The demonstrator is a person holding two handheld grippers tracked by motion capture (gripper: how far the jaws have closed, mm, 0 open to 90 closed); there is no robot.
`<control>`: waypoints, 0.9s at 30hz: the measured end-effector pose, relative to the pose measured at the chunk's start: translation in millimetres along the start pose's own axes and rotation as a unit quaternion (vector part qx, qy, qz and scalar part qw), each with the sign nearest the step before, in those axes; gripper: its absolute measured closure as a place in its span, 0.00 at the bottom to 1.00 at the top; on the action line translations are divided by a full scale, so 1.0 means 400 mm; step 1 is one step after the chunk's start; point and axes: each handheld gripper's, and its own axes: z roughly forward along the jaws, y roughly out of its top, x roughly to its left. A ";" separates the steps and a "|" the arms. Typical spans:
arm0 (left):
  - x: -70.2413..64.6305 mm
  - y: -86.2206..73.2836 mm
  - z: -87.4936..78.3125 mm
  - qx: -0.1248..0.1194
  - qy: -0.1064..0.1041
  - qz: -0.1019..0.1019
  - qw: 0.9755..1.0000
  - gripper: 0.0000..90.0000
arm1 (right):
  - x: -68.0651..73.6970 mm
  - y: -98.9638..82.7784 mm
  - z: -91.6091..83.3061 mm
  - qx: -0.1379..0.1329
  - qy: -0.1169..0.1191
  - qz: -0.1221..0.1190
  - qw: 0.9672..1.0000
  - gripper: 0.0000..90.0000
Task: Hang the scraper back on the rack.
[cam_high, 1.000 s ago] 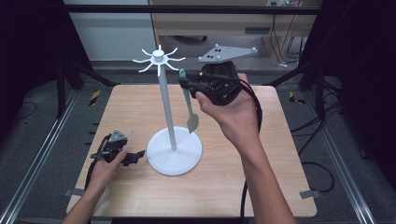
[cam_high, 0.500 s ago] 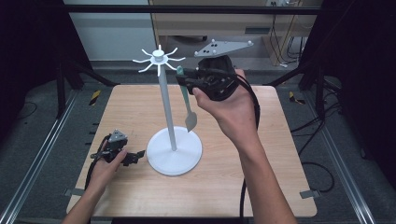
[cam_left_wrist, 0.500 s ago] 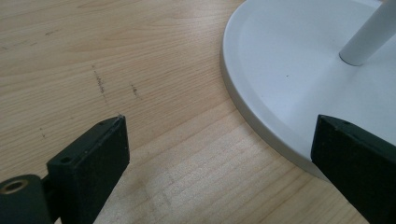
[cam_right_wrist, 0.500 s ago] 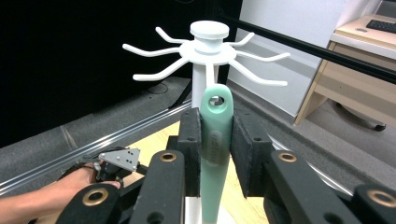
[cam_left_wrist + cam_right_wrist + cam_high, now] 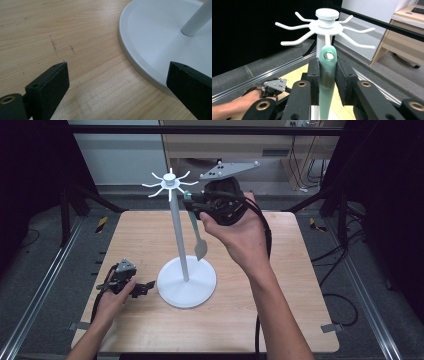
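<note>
the right hand-held gripper (image 5: 327, 82) is clamped on a green spatula (image 5: 327, 75), raised beside the white stand's (image 5: 175, 225) hooks. the left hand-held gripper (image 5: 117, 82) rests jaws apart on the tabletop (image 5: 140, 235) near the stand's base (image 5: 155, 42).

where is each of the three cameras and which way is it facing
High view: above the near edge, looking forward and down on the wooden table; both forearms enter from below, with the left gripper and the right gripper.
Left gripper view: low over the table, looking between its open jaws at the white stand base.
Right gripper view: raised, facing the stand's hook top, jaws shut on a green spatula; the left hand shows far below.
Shared: all three show the stand and table.
</note>
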 end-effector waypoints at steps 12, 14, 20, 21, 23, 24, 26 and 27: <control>0.001 0.000 0.000 -0.001 -0.001 -0.001 1.000 0.05 | 0.010 -0.007 0.017 -0.010 -0.017 -0.002 1.000 0.82; 0.001 0.000 0.000 -0.001 -0.001 -0.001 1.000 0.05 | 0.012 -0.009 0.017 -0.012 -0.021 -0.002 1.000 0.82; 0.002 0.000 0.000 -0.001 -0.001 -0.001 1.000 0.05 | 0.013 -0.017 0.014 -0.017 -0.025 0.002 1.000 0.78; 0.001 0.000 0.000 -0.001 -0.001 -0.001 1.000 0.05 | 0.012 -0.019 0.012 -0.018 -0.026 0.003 1.000 0.78; 0.001 0.000 0.000 -0.001 -0.001 -0.001 1.000 0.05 | 0.010 -0.023 0.008 -0.018 -0.026 0.003 0.999 0.77; 0.001 0.000 0.000 -0.001 -0.001 -0.001 1.000 0.05 | 0.009 -0.025 0.005 -0.018 -0.027 0.004 0.999 0.77; 0.002 0.000 -0.001 0.000 -0.001 0.000 1.000 0.05 | 0.008 -0.030 0.000 -0.017 -0.027 0.004 0.999 0.77; 0.002 0.000 0.000 -0.001 -0.002 0.000 1.000 0.05 | 0.008 -0.032 -0.003 -0.017 -0.027 0.005 0.999 0.77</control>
